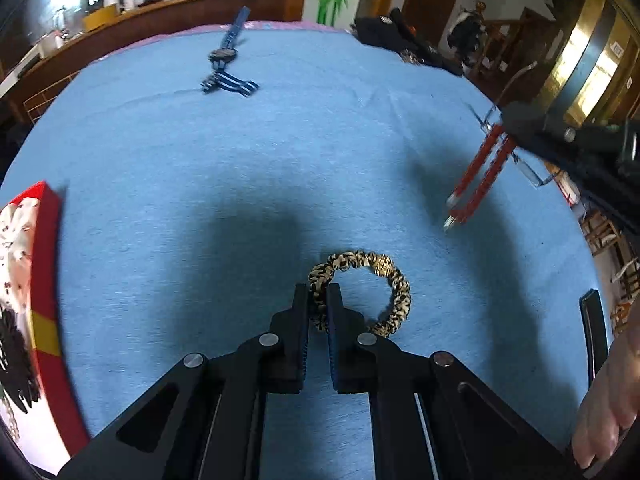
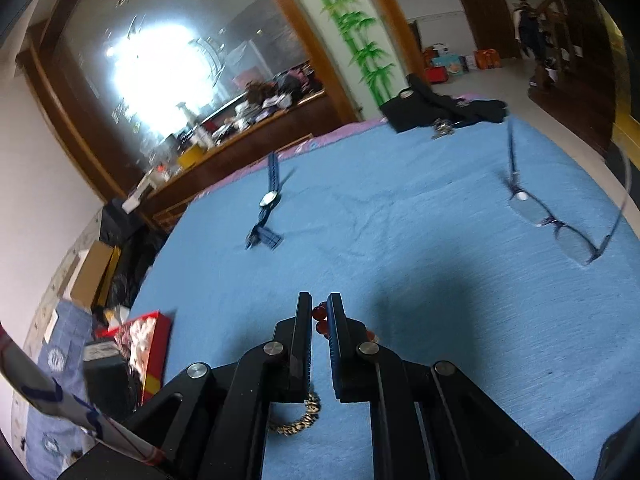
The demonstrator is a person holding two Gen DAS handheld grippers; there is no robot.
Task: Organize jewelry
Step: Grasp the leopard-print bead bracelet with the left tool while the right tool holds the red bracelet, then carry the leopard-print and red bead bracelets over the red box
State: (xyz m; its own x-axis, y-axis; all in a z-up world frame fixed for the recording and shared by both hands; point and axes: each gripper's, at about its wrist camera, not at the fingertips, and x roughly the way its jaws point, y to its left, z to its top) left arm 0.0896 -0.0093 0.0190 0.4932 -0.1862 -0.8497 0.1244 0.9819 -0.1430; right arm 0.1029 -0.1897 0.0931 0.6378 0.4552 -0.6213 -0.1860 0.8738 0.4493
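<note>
My left gripper (image 1: 318, 298) is shut on a leopard-print scrunchie (image 1: 394, 292), whose loop hangs out to the right over the blue cloth (image 1: 280, 160). My right gripper (image 2: 319, 308) is shut on a red bead bracelet (image 2: 320, 319); in the left wrist view the bracelet (image 1: 480, 174) dangles from it above the cloth at the right. A blue-strapped watch (image 1: 226, 64) lies at the far side, also in the right wrist view (image 2: 267, 206). The scrunchie (image 2: 298, 420) shows below the right gripper.
A red box (image 1: 46, 280) with patterned contents sits at the left edge, seen too in the right wrist view (image 2: 154, 344). Glasses (image 2: 560, 228) lie on the cloth at the right. Black items (image 2: 440, 106) rest at the far edge. A hand (image 1: 612, 400) holds the handle.
</note>
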